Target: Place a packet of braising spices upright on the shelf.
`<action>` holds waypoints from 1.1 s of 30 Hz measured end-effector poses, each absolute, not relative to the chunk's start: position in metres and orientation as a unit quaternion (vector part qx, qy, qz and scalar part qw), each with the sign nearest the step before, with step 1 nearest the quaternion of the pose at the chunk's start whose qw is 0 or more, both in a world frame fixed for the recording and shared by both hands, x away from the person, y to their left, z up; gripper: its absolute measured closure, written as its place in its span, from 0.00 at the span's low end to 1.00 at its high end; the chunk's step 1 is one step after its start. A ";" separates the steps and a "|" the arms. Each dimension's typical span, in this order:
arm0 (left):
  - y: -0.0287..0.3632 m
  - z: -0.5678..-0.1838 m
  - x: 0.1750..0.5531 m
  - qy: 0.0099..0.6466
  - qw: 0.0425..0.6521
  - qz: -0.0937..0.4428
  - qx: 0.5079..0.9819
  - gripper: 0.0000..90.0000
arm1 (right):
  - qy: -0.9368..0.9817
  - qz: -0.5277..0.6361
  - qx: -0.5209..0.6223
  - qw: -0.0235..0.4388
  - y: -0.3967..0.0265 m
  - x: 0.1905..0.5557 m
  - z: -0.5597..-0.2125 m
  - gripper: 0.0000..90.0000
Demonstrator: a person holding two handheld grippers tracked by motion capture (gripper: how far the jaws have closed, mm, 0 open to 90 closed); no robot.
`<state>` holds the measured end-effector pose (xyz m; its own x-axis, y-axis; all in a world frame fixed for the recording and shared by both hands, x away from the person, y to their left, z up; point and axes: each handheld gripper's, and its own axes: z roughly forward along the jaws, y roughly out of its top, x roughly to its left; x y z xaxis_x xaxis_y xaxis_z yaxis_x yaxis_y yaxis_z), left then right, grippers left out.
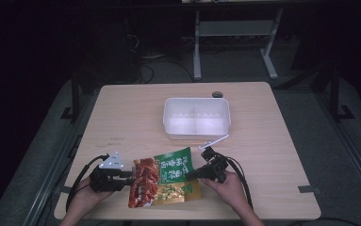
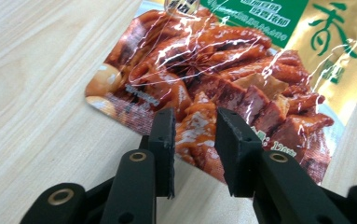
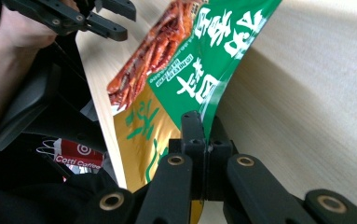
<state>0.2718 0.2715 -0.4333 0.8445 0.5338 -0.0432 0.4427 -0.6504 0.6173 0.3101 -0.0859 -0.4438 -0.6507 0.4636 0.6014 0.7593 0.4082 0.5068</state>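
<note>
Right gripper [image 3: 203, 135]: we see its jaws pressed flat together on the green edge of the snack packet [image 3: 199, 60], pinching the foil so that side lifts clear of the table [image 3: 316, 93]. Left gripper [image 2: 195, 140]: jaws parted a modest way, nothing clamped; the packet's red printed end [image 2: 213, 74] lies on the wood just past and between the tips, and we cannot tell whether a pad brushes it. We judge the right pinch is meant to carry the packet by one edge, while the left stands loose at the other end, either just letting go or ready to steady it. In the high view the packet [image 1: 166, 176] lies near the front edge of the table [image 1: 121, 108], with the left gripper [image 1: 130, 178] at its 9 o'clock and the right gripper [image 1: 190, 174] at its 3 o'clock, a hand behind each. The white divided bin [image 1: 225, 113] sits at about 12 to 1 o'clock from the packet, well apart, open side up and with nothing in it that we can see; we take it as the likely destination. A small white stick [image 1: 214, 141] lies just before the bin's front wall, between bin and right gripper.
</note>
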 end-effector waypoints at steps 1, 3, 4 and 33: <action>0.272 -0.433 0.272 0.272 0.321 0.072 0.904 0.74 | -0.819 -0.397 -0.371 0.185 -0.086 0.310 -0.441 1.00; 0.273 -0.432 0.272 0.273 0.322 0.075 0.903 0.73 | -0.821 -0.398 -0.367 0.183 -0.087 0.310 -0.435 1.00; 0.274 -0.432 0.272 0.276 0.324 0.076 0.902 0.73 | -0.822 -0.398 -0.364 0.181 -0.086 0.310 -0.432 1.00; 0.285 -0.432 0.277 0.318 0.339 0.091 0.881 0.54 | -0.858 -0.391 -0.283 0.175 -0.078 0.323 -0.316 1.00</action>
<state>0.2770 0.2850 -0.4316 0.7812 0.6219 -0.0549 0.4978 -0.5674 0.6560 0.3230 -0.0783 -0.3165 -0.7788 0.3475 0.5223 0.6222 0.5340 0.5725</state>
